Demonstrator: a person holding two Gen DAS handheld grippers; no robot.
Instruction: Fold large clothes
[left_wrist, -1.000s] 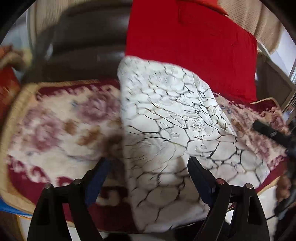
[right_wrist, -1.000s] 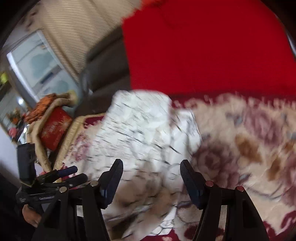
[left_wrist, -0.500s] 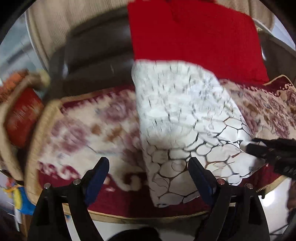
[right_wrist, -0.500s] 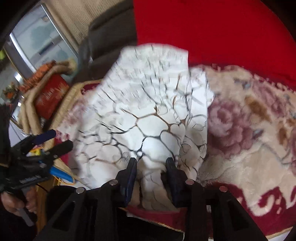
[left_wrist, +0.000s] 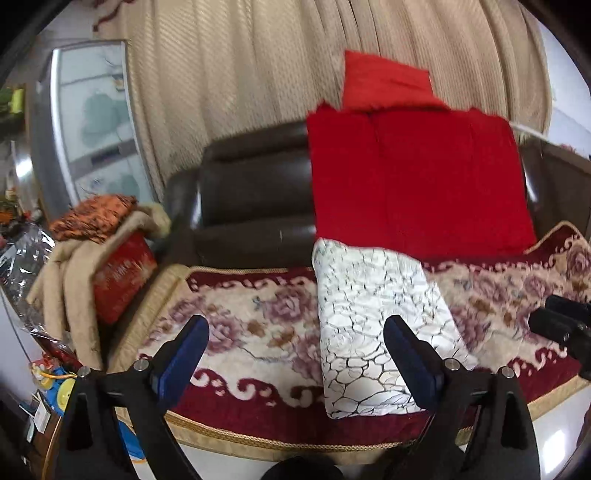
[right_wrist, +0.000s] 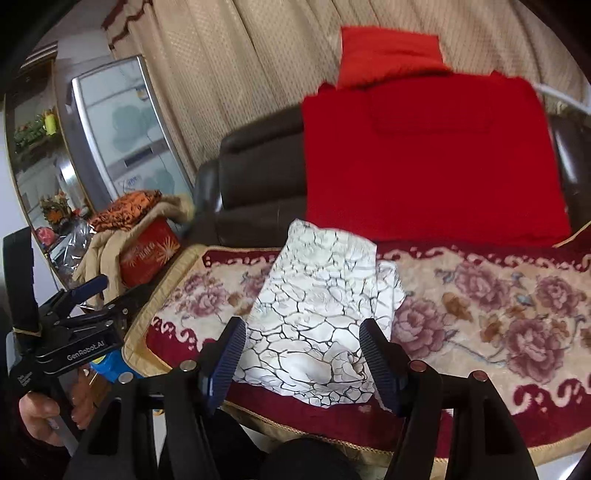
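A white garment with a dark cracked-line pattern (left_wrist: 373, 321) lies folded into a long strip on the floral sofa cover (left_wrist: 258, 332); it also shows in the right wrist view (right_wrist: 317, 317). My left gripper (left_wrist: 295, 354) is open and empty, held back from the sofa's front edge. My right gripper (right_wrist: 301, 360) is open and empty, just in front of the garment's near end. The left gripper appears in the right wrist view (right_wrist: 74, 332), and the right gripper's tip shows in the left wrist view (left_wrist: 561, 321).
A red cloth (left_wrist: 417, 177) hangs over the dark leather sofa back (left_wrist: 255, 206). A pile of blankets and a red box (left_wrist: 118, 273) sits on the left armrest. Beige curtains (left_wrist: 258, 74) hang behind. Toys (left_wrist: 55, 380) lie on the floor at left.
My right gripper let go of the garment's near end and opened. Both grippers pulled back from the sofa, so the garment now lies farther away.
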